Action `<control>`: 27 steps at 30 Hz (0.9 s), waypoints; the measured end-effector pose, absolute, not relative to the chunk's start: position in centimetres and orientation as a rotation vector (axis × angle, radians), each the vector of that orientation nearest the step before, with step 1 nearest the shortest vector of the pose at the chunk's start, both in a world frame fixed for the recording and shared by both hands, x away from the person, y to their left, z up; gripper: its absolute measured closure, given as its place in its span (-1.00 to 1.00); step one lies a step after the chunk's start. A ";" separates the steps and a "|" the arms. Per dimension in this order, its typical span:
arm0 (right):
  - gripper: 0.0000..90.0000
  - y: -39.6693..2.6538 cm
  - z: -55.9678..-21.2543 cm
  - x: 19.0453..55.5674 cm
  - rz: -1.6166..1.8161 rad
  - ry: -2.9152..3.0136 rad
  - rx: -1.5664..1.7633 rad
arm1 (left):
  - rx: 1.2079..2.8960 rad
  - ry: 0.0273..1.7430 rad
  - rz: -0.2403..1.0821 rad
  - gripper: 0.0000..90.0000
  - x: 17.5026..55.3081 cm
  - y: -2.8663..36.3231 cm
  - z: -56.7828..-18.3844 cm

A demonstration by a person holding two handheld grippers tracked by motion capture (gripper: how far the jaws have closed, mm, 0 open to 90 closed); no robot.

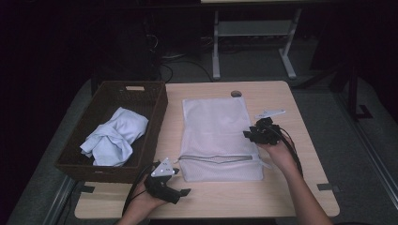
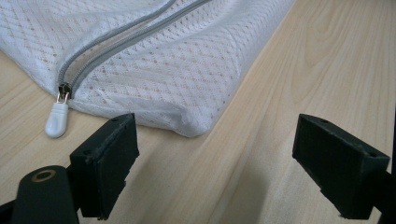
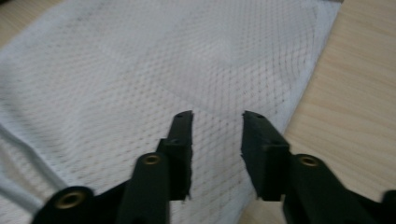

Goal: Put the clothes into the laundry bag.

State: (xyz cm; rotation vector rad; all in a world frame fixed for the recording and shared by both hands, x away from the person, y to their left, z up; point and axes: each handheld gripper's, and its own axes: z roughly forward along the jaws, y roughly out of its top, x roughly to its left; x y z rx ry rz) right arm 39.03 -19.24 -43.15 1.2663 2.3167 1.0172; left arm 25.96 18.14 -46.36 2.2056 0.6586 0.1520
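Preparing, by the look of it, to open the flat white mesh zip-up laundry bag [image 1: 218, 136], lying just ahead of the released left gripper [image 2: 212, 172] and under the right gripper [image 3: 215, 140], narrowed yet pinching nothing. Next: catching the small white zipper pull [image 2: 56, 120], plain ahead-left in left gripper view, tiny from high view.

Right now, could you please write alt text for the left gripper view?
A white mesh laundry bag lies on a wooden table, its grey zipper closed to a white pull tab. In front, the left gripper stands open, holding nothing.
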 end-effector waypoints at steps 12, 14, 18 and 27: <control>1.00 -20.1 -45.5 41.0 0.953 2.324 1.385 | 2.206 0.665 0.148 -0.69 25.9 18.2 -46.4; 1.00 -20.1 -45.6 41.0 0.946 2.331 1.384 | 2.204 0.666 0.149 -0.69 25.9 18.2 -46.4; 1.00 -19.8 -46.2 41.2 0.886 2.366 1.381 | 2.207 0.663 0.149 -0.69 25.9 18.2 -46.4; 1.00 -19.9 -46.2 40.9 0.831 2.383 1.358 | 2.208 0.662 0.151 -0.69 25.8 18.2 -46.4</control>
